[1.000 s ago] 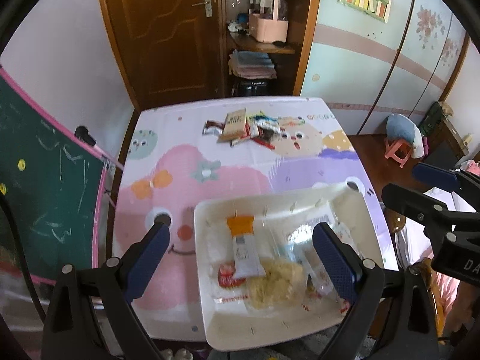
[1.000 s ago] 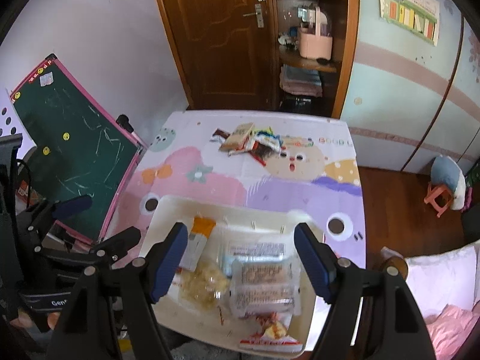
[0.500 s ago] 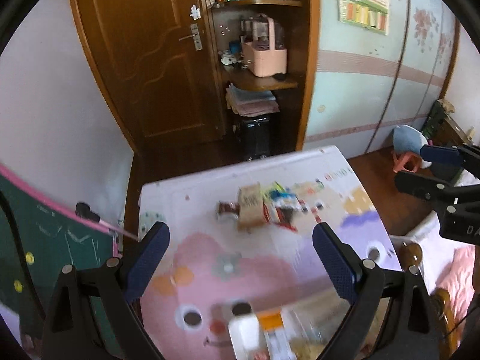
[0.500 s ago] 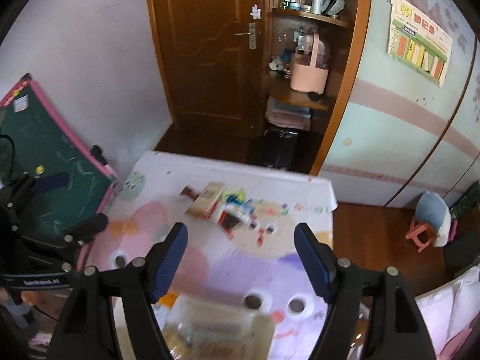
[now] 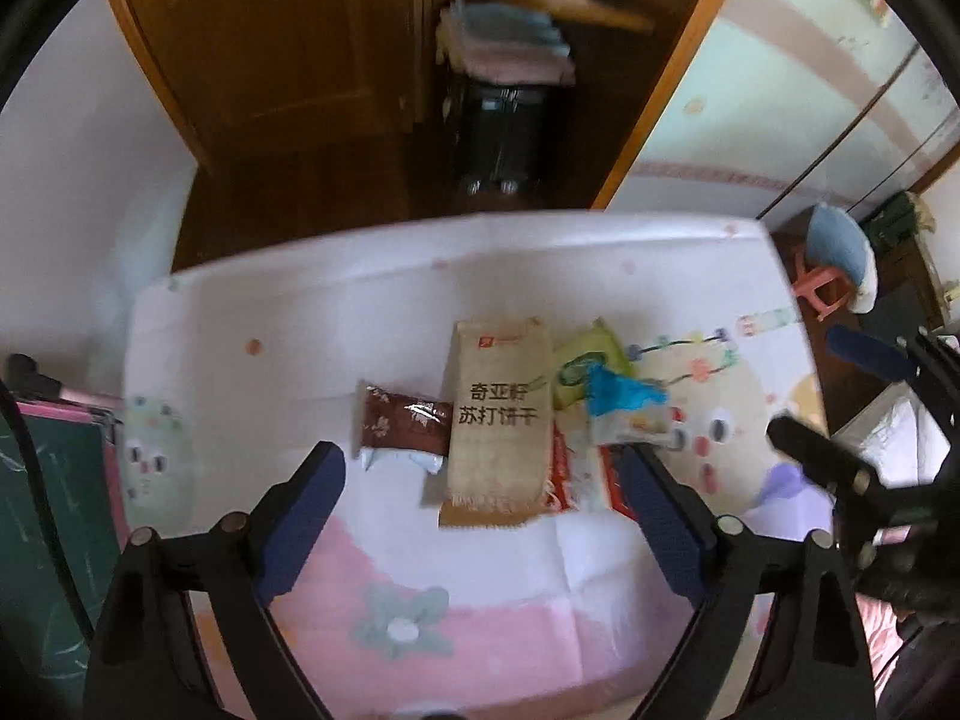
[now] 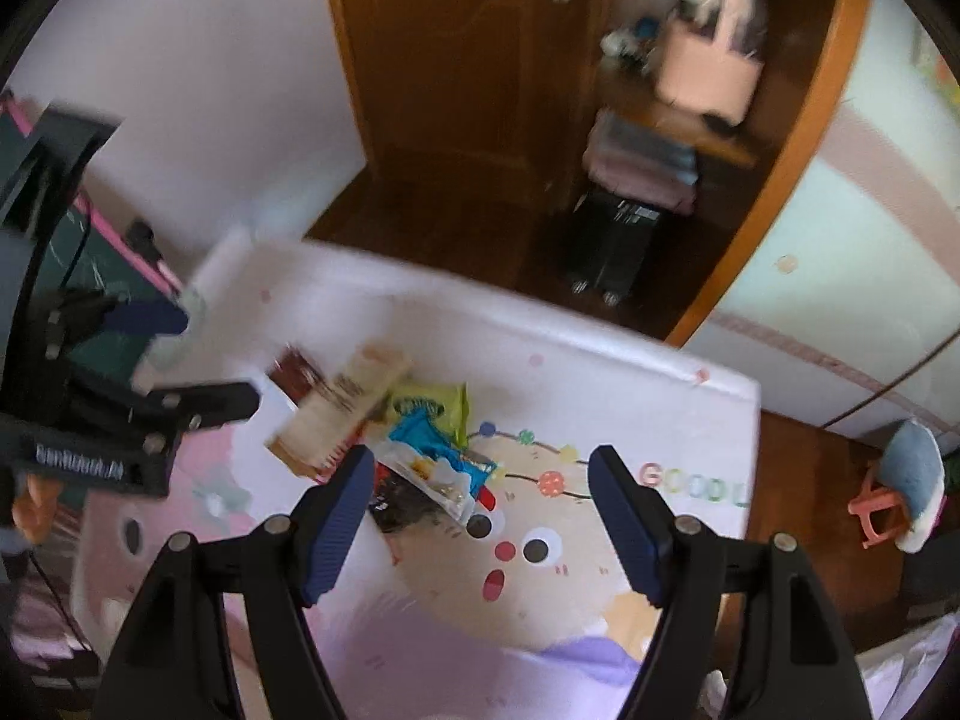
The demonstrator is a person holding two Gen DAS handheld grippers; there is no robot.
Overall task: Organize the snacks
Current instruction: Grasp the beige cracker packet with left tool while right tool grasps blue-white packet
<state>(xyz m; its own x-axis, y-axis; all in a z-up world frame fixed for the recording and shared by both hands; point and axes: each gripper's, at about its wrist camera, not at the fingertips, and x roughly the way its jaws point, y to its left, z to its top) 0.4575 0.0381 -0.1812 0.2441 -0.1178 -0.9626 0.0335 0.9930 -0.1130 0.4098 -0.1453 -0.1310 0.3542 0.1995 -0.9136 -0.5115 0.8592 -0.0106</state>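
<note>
Both grippers are hovering over the leftover snack pile at the far end of the cartoon-print tablecloth table [image 5: 420,540].

Left gripper [image 5: 483,483]: jaws wide, just been closing slightly, nothing gripped. The tan paper-look cracker pouch with dark Chinese print [image 5: 501,420] is lying between them, untouched.

Right gripper [image 6: 477,492]: jaws fairly wide, empty, sitting over the blue-and-clear crinkly wrapper [image 6: 438,456].

Also in the pile:
- dark brown foil bar [image 5: 402,423], touching the pouch's left edge
- yellow-green packet [image 5: 585,366] on its right
- red-and-white pack [image 5: 579,474], half buried

Handling guess: everything is looking light, thin and slippery, with brittle contents. The pouch is looking stiffest, so I'm favouring a pinch across its short width at mid-body, gently. The foil bar is lying clear on its left side and is probably easy to pick.
</note>
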